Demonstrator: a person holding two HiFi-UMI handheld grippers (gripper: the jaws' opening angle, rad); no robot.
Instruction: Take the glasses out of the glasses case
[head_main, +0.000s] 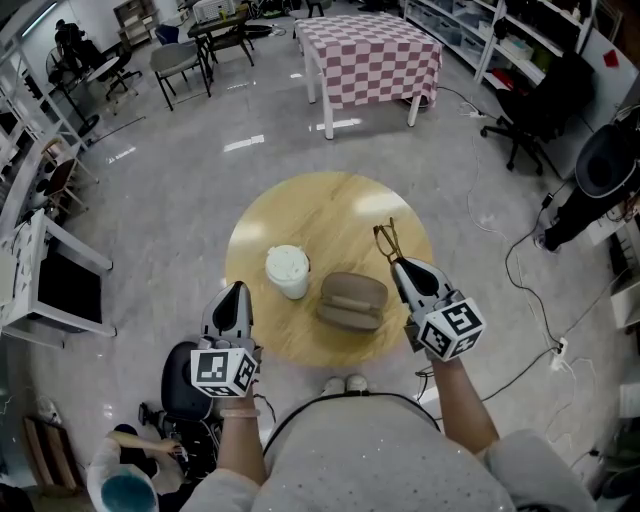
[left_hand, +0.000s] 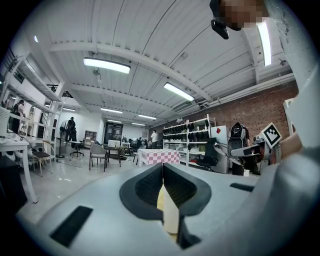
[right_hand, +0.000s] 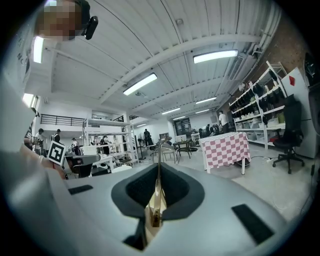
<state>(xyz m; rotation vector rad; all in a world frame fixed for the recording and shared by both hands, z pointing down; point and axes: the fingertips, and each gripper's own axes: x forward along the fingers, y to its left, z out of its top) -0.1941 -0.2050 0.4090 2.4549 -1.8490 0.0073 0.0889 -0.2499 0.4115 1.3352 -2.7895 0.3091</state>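
The glasses (head_main: 388, 240) are out of the case (head_main: 352, 300) and are held over the table's (head_main: 330, 200) right side, pinched by one thin side arm in the right tool (head_main: 399, 264). Their long axis runs away from that tool, toward the far edge. The case lies just left of it, near the front edge (lid seemingly down). The left tool (head_main: 237, 290) is clenched on nothing. No writing can be read.

A round wooden table (head_main: 330, 210) stands on the grey floor (head_main: 180, 200), carrying a white cup (head_main: 287, 270) at nine o'clock of its middle and a brown glasses case (head_main: 352, 299) just beside it at five o'clock.
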